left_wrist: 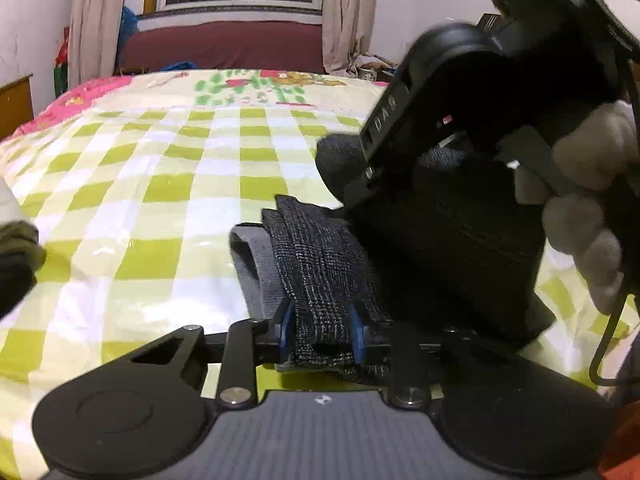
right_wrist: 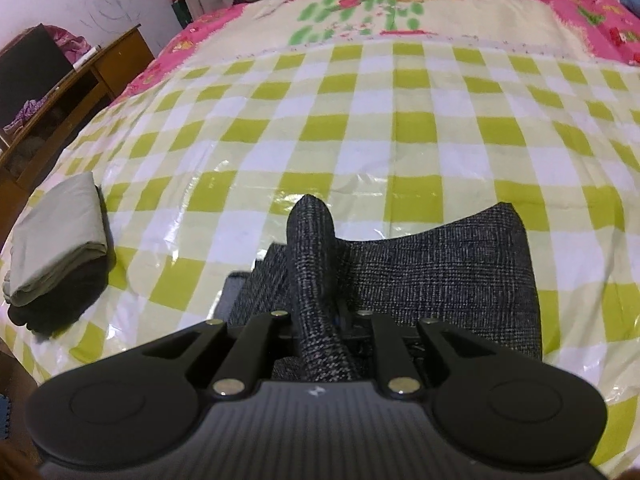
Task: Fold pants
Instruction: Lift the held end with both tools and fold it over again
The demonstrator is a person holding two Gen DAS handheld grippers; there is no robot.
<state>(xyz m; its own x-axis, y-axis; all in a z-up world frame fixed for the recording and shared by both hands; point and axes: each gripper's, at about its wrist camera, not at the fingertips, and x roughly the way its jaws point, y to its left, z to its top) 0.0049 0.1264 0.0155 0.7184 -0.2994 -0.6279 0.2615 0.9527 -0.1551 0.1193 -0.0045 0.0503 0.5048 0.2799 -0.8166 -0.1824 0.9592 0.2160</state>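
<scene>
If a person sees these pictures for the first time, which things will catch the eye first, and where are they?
First comes the green and white checked bed cover, which fills both views. Next are the dark grey pants, lying near the cameras, with a fold pinched in the left gripper and another in the right gripper. A stack of folded clothes sits at the left edge of the bed in the right wrist view.

Both wrist views look low, close across the checked bedcover (right_wrist: 360, 120); shared.
</scene>
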